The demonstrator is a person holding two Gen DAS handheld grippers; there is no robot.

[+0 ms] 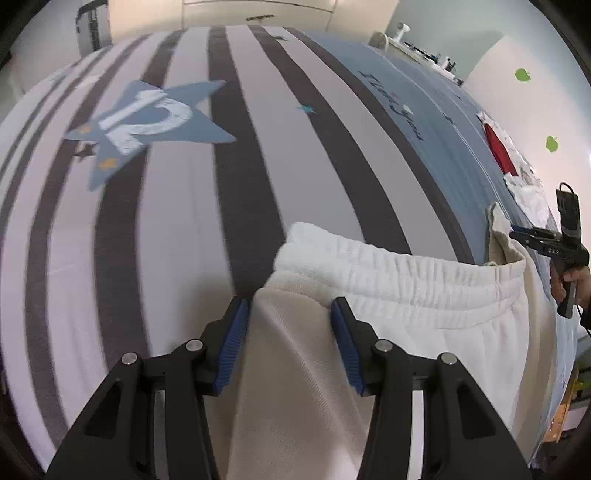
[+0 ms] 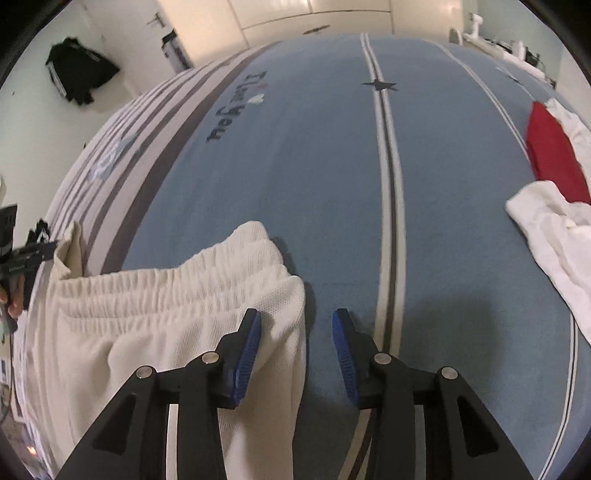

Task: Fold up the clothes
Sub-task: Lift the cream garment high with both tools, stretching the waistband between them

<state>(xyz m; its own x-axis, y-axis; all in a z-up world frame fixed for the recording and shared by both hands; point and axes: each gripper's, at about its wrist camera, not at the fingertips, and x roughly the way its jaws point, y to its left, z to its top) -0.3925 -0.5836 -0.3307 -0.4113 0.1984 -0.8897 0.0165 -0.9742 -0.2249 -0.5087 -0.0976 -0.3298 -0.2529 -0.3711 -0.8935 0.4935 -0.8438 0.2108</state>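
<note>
Both wrist views close, steeply down over bed; share cream shorts waistband.

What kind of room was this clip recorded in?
Most likely a bedroom: the cream trousers lie on a wide striped bedspread, pale cupboard doors stand behind it, and more clothes are piled at the side.

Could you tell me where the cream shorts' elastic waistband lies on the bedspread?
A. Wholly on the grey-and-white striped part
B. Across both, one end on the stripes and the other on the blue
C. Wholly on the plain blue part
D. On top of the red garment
B: the left wrist view shows one end of the waistband on the stripes, the right wrist view its other end on the blue of the bedspread.
</note>
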